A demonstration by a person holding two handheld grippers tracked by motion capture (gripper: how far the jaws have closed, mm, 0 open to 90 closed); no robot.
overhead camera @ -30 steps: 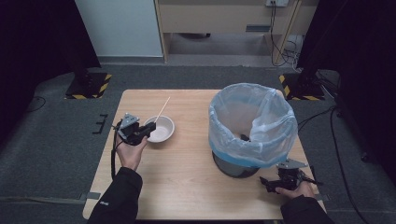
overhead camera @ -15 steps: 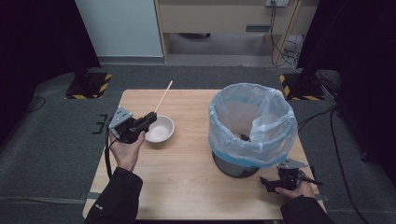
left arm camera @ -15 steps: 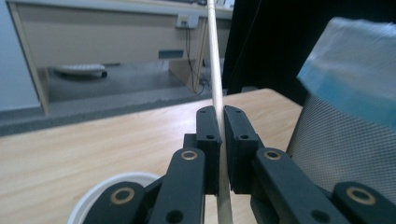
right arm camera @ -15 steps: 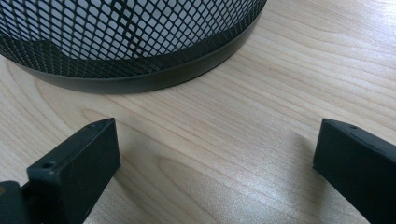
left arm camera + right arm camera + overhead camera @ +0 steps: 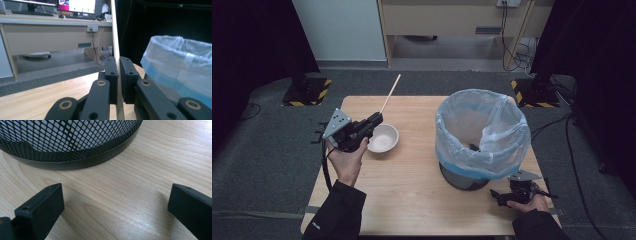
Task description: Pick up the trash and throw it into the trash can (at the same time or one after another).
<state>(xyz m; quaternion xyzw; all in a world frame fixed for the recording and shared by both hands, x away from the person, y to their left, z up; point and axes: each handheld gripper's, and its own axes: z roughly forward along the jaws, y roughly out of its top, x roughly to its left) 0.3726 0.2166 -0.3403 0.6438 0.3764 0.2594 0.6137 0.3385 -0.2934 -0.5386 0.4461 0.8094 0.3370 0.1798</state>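
A pale wooden table (image 5: 412, 185) sits on grey carpet, with a desk and trailing cables beyond it and dark curtains on both sides. Over on the table's left side, the left hand (image 5: 346, 161) is raised off the surface, forearm coming in from the bottom edge, wrist cocked so the left gripper (image 5: 373, 121) points up and away toward the far side. Its jaws are clamped tight on one thin wooden stick (image 5: 390, 93), which slants up and out past the table's far edge; in the left gripper view the stick (image 5: 115, 37) runs straight up between the closed pads. Just beside that gripper, one small white bowl (image 5: 383, 138) stands on the wood. Across on the right, one black mesh bin (image 5: 462, 177) lined with a pale blue bag (image 5: 482, 132) stands upright, something dark lying inside it, too small to tell what. Down at the near right corner, the right hand (image 5: 528, 204) rests low on the table, its right gripper (image 5: 498, 196) pointing toward the bin's base, jaws spread wide with nothing between them; the right gripper view shows bare wood (image 5: 120, 195) there and the mesh wall (image 5: 67, 142) close ahead. One stick, one bowl, one bin, two grippers.
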